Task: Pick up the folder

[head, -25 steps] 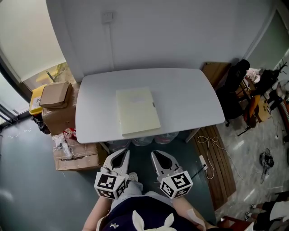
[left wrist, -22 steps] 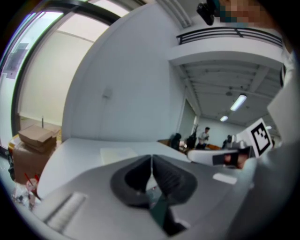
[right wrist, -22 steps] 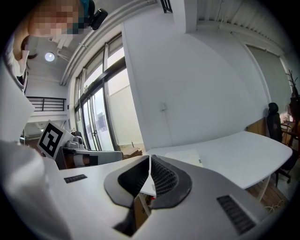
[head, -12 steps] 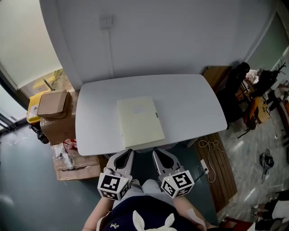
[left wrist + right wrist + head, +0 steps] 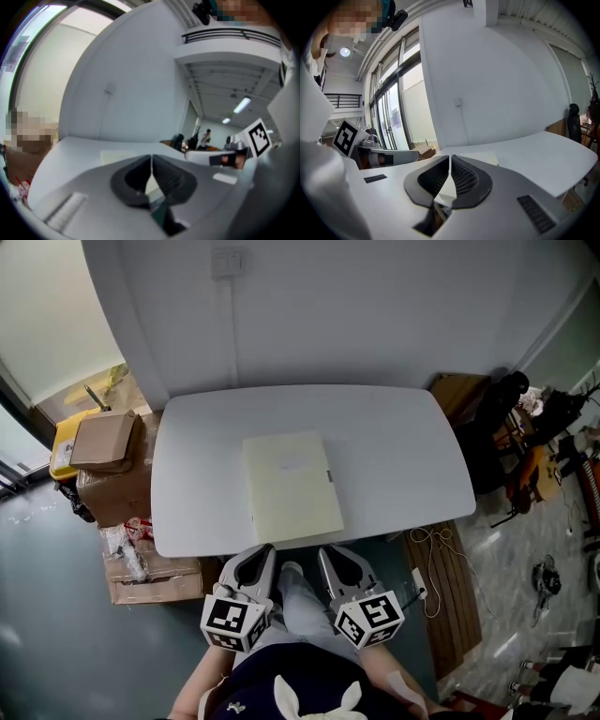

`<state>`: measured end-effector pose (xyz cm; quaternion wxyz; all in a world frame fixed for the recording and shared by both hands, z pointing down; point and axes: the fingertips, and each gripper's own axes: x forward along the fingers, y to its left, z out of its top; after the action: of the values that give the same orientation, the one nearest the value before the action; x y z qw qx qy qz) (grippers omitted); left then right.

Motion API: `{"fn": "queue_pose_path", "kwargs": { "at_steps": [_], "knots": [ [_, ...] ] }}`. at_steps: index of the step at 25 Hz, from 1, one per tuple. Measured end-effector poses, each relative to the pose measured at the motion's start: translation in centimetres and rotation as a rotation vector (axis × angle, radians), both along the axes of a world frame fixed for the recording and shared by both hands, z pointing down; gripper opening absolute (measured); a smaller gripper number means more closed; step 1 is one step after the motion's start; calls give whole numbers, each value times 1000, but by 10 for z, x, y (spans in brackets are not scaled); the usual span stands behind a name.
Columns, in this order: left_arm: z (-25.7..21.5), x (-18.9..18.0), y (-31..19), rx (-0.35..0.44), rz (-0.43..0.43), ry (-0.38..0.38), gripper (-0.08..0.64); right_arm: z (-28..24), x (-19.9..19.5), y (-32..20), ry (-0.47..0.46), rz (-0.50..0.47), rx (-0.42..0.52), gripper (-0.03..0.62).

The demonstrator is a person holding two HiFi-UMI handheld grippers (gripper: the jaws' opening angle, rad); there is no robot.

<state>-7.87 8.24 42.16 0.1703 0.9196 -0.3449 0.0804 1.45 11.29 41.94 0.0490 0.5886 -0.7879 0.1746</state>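
Observation:
A pale yellow folder (image 5: 292, 486) lies flat on the white table (image 5: 394, 451), its near edge close to the table's front edge. In the head view my left gripper (image 5: 263, 550) and right gripper (image 5: 330, 553) hover side by side just short of that front edge, both shut and holding nothing. The left gripper view shows its jaws (image 5: 151, 157) closed, with the folder (image 5: 123, 155) ahead on the tabletop. Past the closed right jaws (image 5: 450, 159), the folder (image 5: 480, 157) shows as a light sheet.
Cardboard boxes (image 5: 112, 465) and a yellow bin (image 5: 64, 448) stand left of the table. A black chair (image 5: 497, 427) and clutter sit at the right, with a wooden board and a cable (image 5: 436, 545) on the floor. A grey wall runs behind the table.
Both grippers have moved forward toward the table's front edge, still shut. The folder has not moved on the table.

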Motion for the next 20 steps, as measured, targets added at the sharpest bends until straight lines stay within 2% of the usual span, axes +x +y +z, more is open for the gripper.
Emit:
{"fn": "queue_pose_path", "kwargs": {
  "at_steps": [12,20],
  "knots": [
    [2,15,-61,-8,-52,-51,9,9,20,-64,3,-71,-29,16],
    [6,29,-88,-1,-48,-85,11,13,30,-97,5,-85,-38,17]
  ]
}}
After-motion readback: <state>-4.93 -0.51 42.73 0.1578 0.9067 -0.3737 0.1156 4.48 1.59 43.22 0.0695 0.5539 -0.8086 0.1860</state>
